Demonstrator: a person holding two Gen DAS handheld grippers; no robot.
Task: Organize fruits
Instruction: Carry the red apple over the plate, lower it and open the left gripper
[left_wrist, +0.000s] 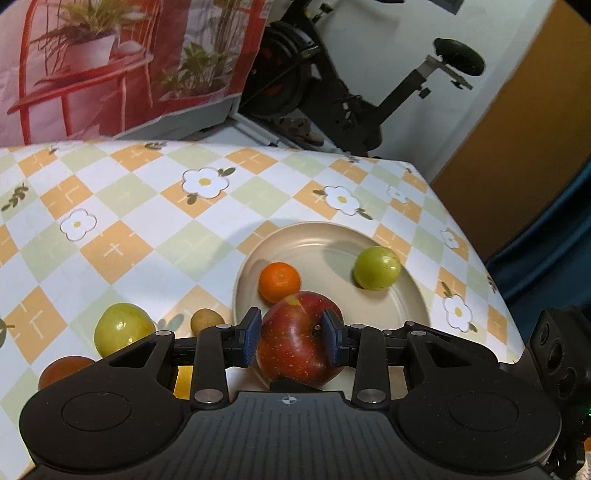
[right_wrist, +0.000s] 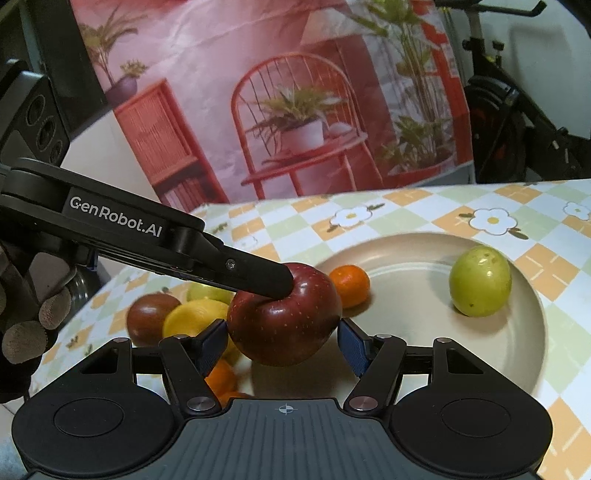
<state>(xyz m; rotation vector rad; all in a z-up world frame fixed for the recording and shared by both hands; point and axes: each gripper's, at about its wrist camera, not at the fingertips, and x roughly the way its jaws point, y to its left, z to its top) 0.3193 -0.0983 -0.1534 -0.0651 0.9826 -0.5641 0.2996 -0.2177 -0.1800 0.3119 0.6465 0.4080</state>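
A red apple (left_wrist: 295, 347) (right_wrist: 284, 317) hangs just above the near rim of a beige plate (left_wrist: 332, 227) (right_wrist: 406, 258). My left gripper (left_wrist: 293, 332) is shut on it, one pad on its side and the other by the stem hollow. In the right wrist view, one of the left gripper's fingers (right_wrist: 255, 275) presses into the apple's top. My right gripper (right_wrist: 283, 332) has both blue pad tips against the apple's sides. On the plate lie a small orange (left_wrist: 279, 282) (right_wrist: 351, 286) and a green fruit (left_wrist: 376, 267) (right_wrist: 480, 280).
Left of the plate on the checked tablecloth (left_wrist: 122, 206) lie a green apple (left_wrist: 122, 326), a small tan fruit (left_wrist: 207, 320), a dark red fruit (right_wrist: 151, 317) and a yellow one (right_wrist: 194, 319). A gloved hand (right_wrist: 26, 332) is at the left. An exercise bike (left_wrist: 351, 92) stands beyond the table.
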